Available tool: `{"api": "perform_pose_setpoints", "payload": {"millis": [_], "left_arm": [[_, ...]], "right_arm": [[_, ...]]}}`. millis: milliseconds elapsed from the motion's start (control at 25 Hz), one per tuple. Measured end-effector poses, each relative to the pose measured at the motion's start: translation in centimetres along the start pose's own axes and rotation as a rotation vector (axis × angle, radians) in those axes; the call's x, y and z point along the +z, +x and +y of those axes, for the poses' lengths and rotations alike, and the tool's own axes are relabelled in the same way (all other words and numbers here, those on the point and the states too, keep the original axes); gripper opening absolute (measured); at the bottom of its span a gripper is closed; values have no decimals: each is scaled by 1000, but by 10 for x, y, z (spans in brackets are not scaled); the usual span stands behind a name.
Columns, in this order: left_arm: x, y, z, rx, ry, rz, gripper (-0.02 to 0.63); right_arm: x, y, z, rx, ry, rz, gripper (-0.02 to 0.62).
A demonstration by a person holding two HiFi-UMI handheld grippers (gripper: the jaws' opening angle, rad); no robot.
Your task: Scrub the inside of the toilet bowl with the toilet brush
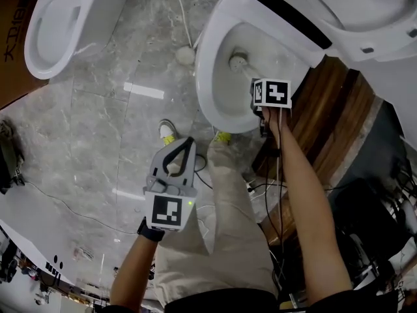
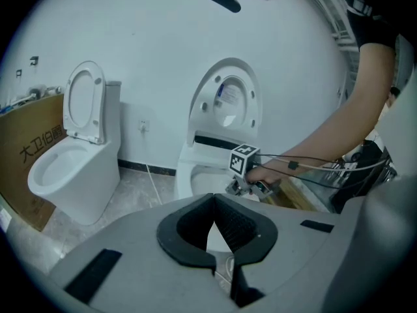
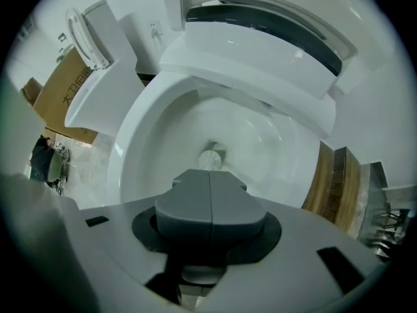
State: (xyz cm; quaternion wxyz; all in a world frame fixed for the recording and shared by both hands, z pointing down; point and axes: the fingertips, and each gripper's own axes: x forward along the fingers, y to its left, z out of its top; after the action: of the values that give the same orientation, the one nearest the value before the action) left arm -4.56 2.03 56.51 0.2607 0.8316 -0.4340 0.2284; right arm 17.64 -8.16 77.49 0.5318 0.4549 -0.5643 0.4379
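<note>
One toilet brush (image 1: 238,61), in right tongs (image 3: 209,175)

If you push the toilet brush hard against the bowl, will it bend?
The toilet brush has a straight thin handle, so it probably stays stiff. Its round bristly head likely squashes a little. The toilet bowl looks glossy, so the head may slide easily while the right gripper holds it.

Gloss ceramic, matt plastic
The toilet bowl (image 1: 215,100) looks like smooth, glossy white ceramic, the toilet brush (image 1: 238,60) head inside pale bristle; the floor (image 1: 111,129) left of the bowl is polished veined grey stone; the left tongs (image 2: 213,197) and right tongs (image 3: 210,175) are matt grey plastic.
</note>
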Motion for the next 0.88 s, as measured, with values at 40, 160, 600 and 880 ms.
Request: {"api": "perform_pose_setpoints", "payload": {"millis": [40,160,600,880], "left_arm": [[-3,1,-1,0,2,4,20],[-11,3,-2,1,-2,15,19],[-22,27,-10,32,-72,24,18],[2,17,-16,54,-74,-12,19]], "right_arm": [[2,4,-2,-7,-17,-4,156],[7,20,-6,-27,-78,-6,156],[46,62,-9,-149,-379,-71,155],[32,40,-19,-98,-316,-15,158]]}}
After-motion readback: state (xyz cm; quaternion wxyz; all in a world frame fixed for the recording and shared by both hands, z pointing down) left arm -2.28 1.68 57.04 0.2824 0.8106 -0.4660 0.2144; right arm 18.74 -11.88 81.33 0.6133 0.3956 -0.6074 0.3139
